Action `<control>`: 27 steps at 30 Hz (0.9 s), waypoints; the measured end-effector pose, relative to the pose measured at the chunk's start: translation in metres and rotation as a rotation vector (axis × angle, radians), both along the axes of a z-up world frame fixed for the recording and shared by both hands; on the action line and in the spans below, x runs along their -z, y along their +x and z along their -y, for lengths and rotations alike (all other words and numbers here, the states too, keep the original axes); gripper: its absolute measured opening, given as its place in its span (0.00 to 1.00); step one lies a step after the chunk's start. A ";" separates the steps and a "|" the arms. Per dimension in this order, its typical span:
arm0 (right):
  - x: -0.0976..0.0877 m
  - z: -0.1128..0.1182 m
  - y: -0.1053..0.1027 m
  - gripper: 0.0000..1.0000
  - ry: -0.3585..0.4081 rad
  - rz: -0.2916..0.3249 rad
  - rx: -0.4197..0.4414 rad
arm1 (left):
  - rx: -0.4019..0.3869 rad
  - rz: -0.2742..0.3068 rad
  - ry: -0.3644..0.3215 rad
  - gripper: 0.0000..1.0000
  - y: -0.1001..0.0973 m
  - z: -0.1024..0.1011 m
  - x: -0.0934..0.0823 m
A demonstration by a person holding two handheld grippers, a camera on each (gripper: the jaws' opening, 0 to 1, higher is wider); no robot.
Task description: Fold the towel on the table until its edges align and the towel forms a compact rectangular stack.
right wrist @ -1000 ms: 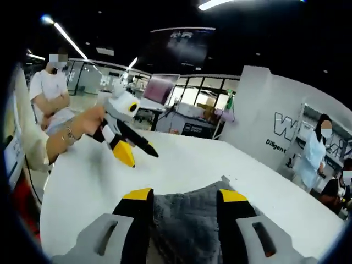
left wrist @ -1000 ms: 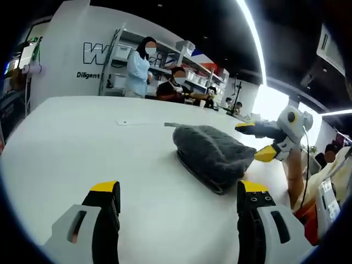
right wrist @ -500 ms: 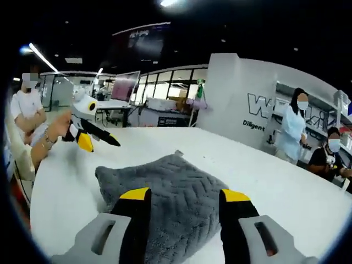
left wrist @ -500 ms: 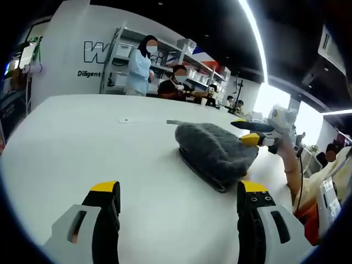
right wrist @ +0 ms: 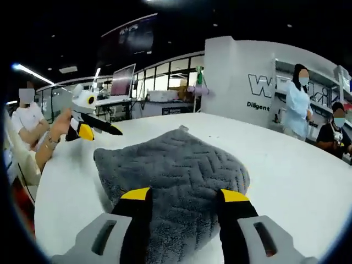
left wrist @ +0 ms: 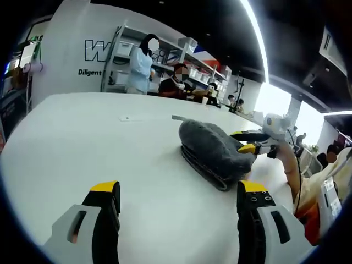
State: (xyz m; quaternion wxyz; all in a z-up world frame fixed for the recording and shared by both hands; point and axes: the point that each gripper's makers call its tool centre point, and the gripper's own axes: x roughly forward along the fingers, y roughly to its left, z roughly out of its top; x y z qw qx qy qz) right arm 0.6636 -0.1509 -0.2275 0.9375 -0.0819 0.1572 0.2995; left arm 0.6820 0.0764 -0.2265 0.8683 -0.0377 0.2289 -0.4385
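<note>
We count one grey towel (left wrist: 214, 151), folded into a thick stack near the middle of the white table (left wrist: 82, 137); its long axis runs away from our left gripper (left wrist: 179, 192). Both grippers stand apart and empty: the left short of the towel, the right gripper (right wrist: 179, 195) just above it.

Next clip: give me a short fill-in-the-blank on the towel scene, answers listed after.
1. The folded towel is ____ in colour.
2. The towel lies on a ____ table.
3. The right gripper has its jaws ____, with the towel beyond them.
4. The tips of the left gripper are coloured ____.

Missing words: grey; white; open; yellow
</note>
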 end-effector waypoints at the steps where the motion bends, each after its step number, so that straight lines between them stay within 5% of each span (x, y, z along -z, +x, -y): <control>1: 0.000 0.000 0.000 0.47 0.003 -0.002 0.003 | -0.001 0.000 -0.001 0.86 0.000 0.000 0.000; 5: 0.000 0.002 -0.001 0.47 0.008 -0.003 0.013 | -0.003 0.001 -0.006 0.86 0.000 0.000 -0.001; 13: -0.029 0.025 -0.002 0.55 -0.011 0.113 0.096 | -0.005 -0.013 0.010 0.86 0.002 0.001 0.005; 18: -0.048 0.036 -0.002 0.62 0.100 0.155 0.136 | 0.007 0.004 0.003 0.86 0.001 0.004 0.001; 22: -0.070 0.035 -0.004 0.83 0.139 0.243 0.137 | 0.062 0.023 -0.084 0.86 -0.004 0.020 -0.016; 27: -0.070 0.030 -0.006 0.95 0.174 0.219 0.110 | 0.122 0.071 -0.138 0.86 -0.007 0.043 -0.046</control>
